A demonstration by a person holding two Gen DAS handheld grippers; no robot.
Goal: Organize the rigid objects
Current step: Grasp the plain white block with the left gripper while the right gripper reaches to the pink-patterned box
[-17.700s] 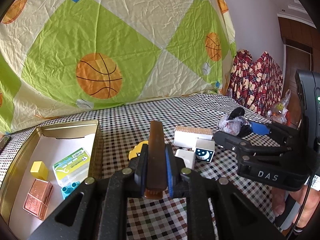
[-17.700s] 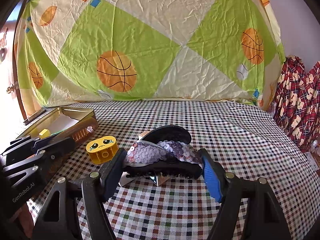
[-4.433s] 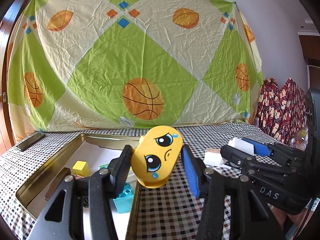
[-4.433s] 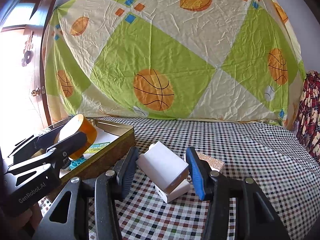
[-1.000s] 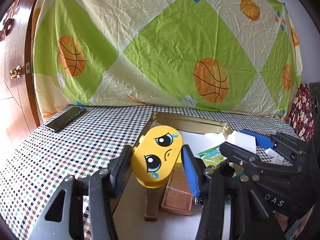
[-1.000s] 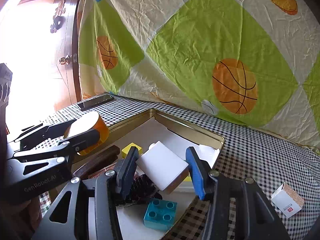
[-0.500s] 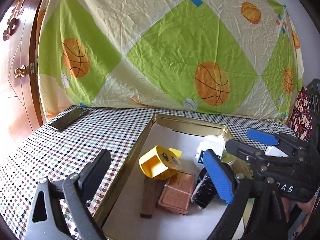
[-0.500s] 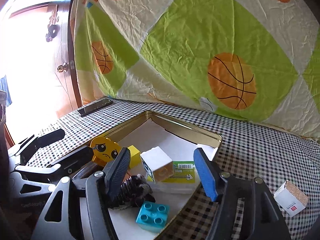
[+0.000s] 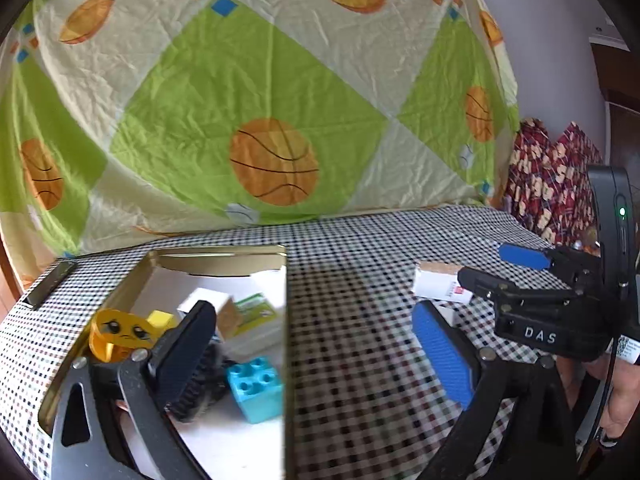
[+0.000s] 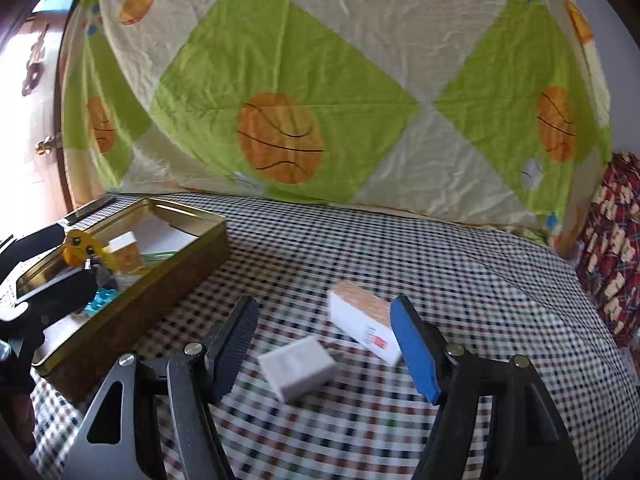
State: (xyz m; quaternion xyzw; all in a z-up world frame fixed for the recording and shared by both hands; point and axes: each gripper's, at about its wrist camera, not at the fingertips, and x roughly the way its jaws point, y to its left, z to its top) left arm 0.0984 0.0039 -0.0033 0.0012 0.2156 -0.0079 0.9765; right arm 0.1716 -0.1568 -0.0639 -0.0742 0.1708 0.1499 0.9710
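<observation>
A gold tin tray [image 9: 224,255] [image 10: 172,280] on the checked table holds a yellow sad-face toy [image 9: 116,336] [image 10: 80,248], a yellow cube [image 9: 160,319], a white cube [image 9: 208,304] [image 10: 124,254], a green-labelled box [image 9: 256,312], a blue brick [image 9: 256,388] and a dark hair clip [image 9: 200,380]. My left gripper [image 9: 316,364] is open and empty over the tray's right rim. My right gripper [image 10: 324,344] is open and empty above two white boxes on the table: a small one [image 10: 296,366] and a cork-topped one [image 10: 362,320] [image 9: 438,284].
A dark phone [image 9: 50,282] lies left of the tray. A basketball-patterned sheet [image 10: 320,100] hangs behind the table. Red patterned fabric [image 10: 612,240] is at the far right.
Both grippers have swung right, away from the tray. The right gripper now hovers over the two white boxes on the table. The yellow toy and white cube lie released in the tray.
</observation>
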